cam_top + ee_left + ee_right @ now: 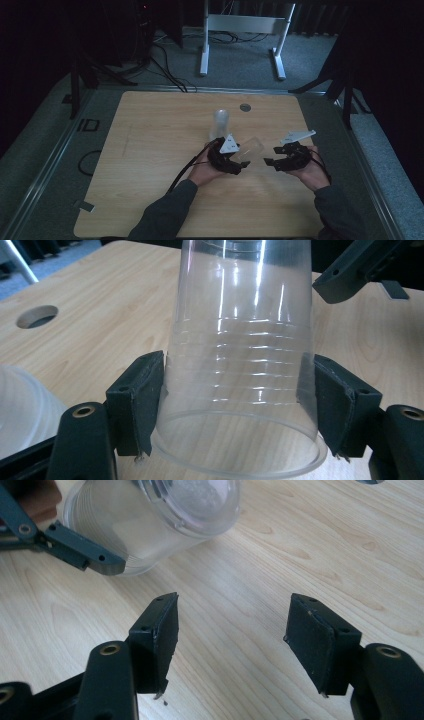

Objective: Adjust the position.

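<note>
A clear plastic cup (pixel 252 149) is held tilted just above the wooden table (pixel 150 150), and my left gripper (pixel 242 159) is shut on it. In the left gripper view the two pads (pixel 145 400) press the cup (pixel 240 355) on both sides near its open rim. My right gripper (pixel 272 155) hovers just right of the cup, open and holding nothing. Through the right gripper (pixel 230 640) I see the cup's closed base (pixel 150 520) pointing toward me, a short way beyond the jaws. A second translucent cup (pixel 220 122) stands upright behind the left gripper.
A round cable hole (pixel 245 107) sits in the table near its far edge. Beyond the table stands a white desk frame (pixel 240 30), with cables on the carpet. The left gripper's cable (pixel 182 172) trails back along the forearm.
</note>
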`<act>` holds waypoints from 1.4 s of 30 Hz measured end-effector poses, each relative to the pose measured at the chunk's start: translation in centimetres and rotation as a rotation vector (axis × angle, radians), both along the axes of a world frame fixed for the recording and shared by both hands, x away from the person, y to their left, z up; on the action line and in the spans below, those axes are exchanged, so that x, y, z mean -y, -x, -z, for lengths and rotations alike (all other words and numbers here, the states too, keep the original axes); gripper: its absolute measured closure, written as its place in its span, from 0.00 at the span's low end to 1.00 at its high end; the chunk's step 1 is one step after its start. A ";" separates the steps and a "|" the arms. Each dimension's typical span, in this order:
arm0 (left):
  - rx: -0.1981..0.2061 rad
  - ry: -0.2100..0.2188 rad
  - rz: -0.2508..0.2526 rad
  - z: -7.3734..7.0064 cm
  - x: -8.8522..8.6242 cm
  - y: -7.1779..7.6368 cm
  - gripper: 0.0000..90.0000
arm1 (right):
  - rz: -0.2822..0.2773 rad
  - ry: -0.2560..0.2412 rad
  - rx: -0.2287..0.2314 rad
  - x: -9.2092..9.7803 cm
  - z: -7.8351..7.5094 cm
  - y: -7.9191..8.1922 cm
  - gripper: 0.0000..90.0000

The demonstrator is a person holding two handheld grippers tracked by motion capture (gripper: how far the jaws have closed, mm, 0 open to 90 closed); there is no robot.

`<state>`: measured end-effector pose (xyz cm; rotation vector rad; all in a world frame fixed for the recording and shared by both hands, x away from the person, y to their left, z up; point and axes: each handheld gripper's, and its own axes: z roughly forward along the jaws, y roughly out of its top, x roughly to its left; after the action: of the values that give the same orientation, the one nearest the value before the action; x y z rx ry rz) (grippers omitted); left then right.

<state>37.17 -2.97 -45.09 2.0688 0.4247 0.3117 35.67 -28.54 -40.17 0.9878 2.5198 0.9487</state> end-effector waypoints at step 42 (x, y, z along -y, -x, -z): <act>0.001 -0.164 0.147 -1.4 -0.4 0.2 0.32 | -0.255 0.319 -0.040 -2.3 -3.2 -0.2 0.43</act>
<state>36.95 -2.58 -43.64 2.2457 0.2508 0.2670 35.83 -26.22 -36.99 0.6067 2.7625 0.5624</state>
